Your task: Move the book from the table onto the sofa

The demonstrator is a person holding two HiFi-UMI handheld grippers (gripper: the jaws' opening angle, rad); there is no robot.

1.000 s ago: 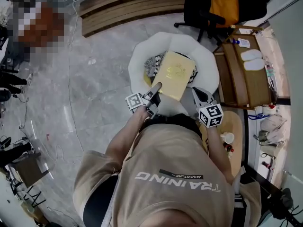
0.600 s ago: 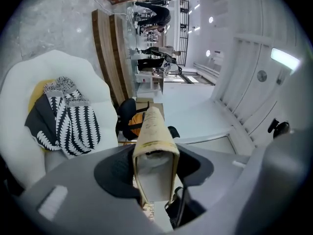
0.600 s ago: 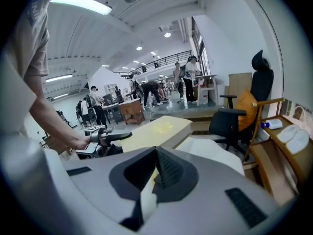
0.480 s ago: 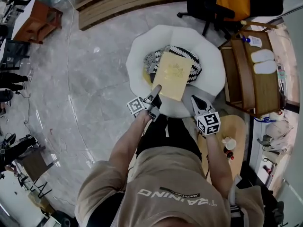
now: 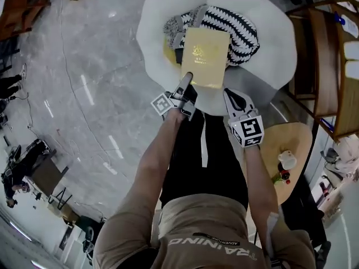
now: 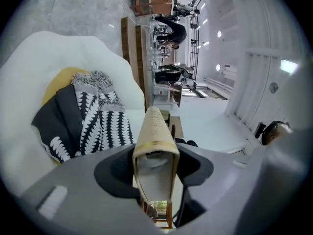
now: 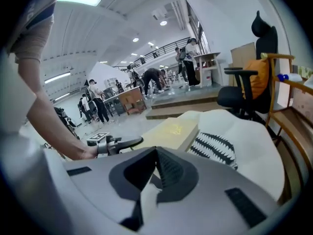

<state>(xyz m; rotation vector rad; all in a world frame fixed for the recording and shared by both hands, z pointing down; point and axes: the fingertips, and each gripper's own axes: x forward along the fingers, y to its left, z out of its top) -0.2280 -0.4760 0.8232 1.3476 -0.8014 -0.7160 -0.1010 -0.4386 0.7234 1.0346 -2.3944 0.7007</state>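
A tan book (image 5: 205, 58) with a gold emblem hangs flat just above the white round sofa (image 5: 269, 38), over a black-and-white knitted cushion (image 5: 241, 29). My left gripper (image 5: 188, 84) is shut on the book's near edge. In the left gripper view the book's spine (image 6: 154, 131) stands between the jaws of the left gripper (image 6: 155, 165), with the sofa (image 6: 29, 62) and the cushion (image 6: 102, 121) behind it. My right gripper (image 5: 233, 101) hovers beside the book's near right corner, shut and holding nothing. The right gripper view shows that gripper (image 7: 156, 153), the book (image 7: 173, 131) and the left gripper (image 7: 117, 143).
A wooden rack (image 5: 331, 66) stands to the right of the sofa. A round wooden side table (image 5: 275, 139) with a small white cup (image 5: 287, 160) is at my right. A black office chair (image 7: 244, 94) and several people stand further off on the grey floor.
Both grippers and the book have sunk towards the sofa, which now fills more of the head view. The left gripper still grips the book; the right stays beside it.
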